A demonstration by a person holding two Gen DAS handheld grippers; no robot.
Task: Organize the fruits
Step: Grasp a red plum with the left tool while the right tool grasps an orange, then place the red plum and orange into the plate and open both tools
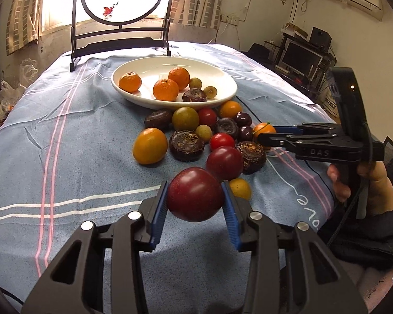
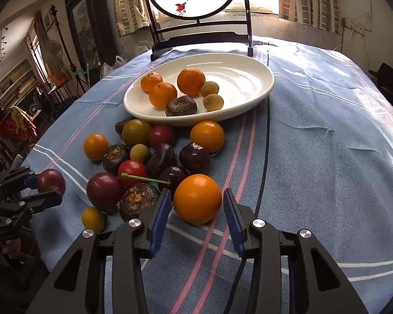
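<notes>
My left gripper (image 1: 195,201) is shut on a dark red plum (image 1: 195,198), held just above the blue cloth; it shows in the right wrist view (image 2: 51,181) too. My right gripper (image 2: 196,208) is open, its jaws on either side of an orange fruit (image 2: 197,202) lying on the cloth; I see no contact. A white oval plate (image 1: 222,78) holds three mandarins (image 1: 166,89), two small green fruits and a dark water chestnut (image 1: 194,95). In front of it lies a pile of mixed fruits (image 1: 204,133).
A black stand with a round painted screen (image 1: 120,26) stands behind the plate. A green stalk (image 2: 144,178) lies across the pile by my right gripper's left finger. The cloth drops away at the table edges on both sides.
</notes>
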